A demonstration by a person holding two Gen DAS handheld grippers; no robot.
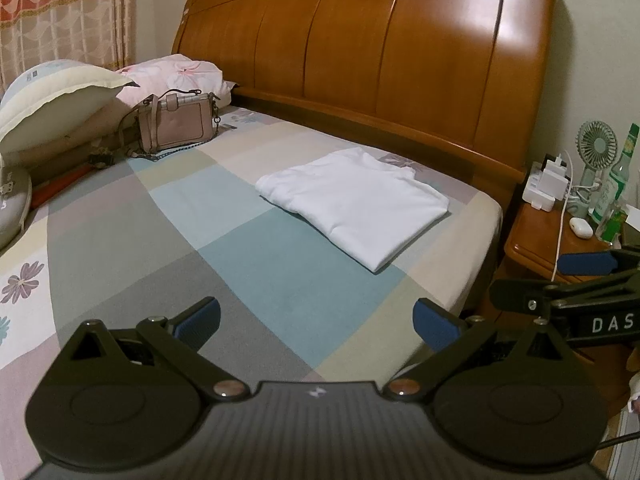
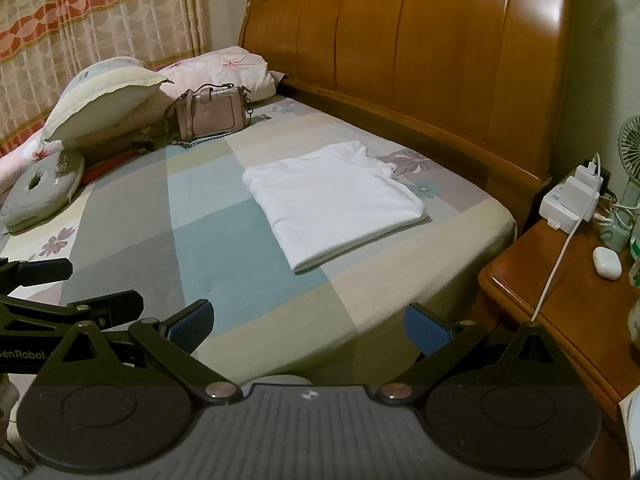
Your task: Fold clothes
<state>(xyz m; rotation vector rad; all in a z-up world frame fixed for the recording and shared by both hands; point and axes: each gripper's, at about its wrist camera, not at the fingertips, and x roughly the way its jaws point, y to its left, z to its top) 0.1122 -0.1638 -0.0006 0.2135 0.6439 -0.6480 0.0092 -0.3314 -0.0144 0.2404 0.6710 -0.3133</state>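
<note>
A white garment (image 1: 354,204) (image 2: 334,200) lies folded into a flat rectangle on the patchwork bedsheet (image 1: 248,280) (image 2: 224,264), near the headboard side. My left gripper (image 1: 316,326) hovers over the near part of the bed, open, nothing between its blue pads, well short of the garment. My right gripper (image 2: 308,326) is also open and holds nothing, above the bed's near edge. Each gripper shows in the other's view: the right gripper (image 1: 576,280) at the right edge, the left gripper (image 2: 60,288) at the left edge.
A wooden headboard (image 1: 380,48) backs the bed. Pillows (image 1: 60,96) and a pink handbag (image 1: 180,122) sit at the far left. A wooden nightstand (image 2: 560,312) on the right carries chargers, a white cable, an earbud case (image 2: 607,263), a fan and bottles.
</note>
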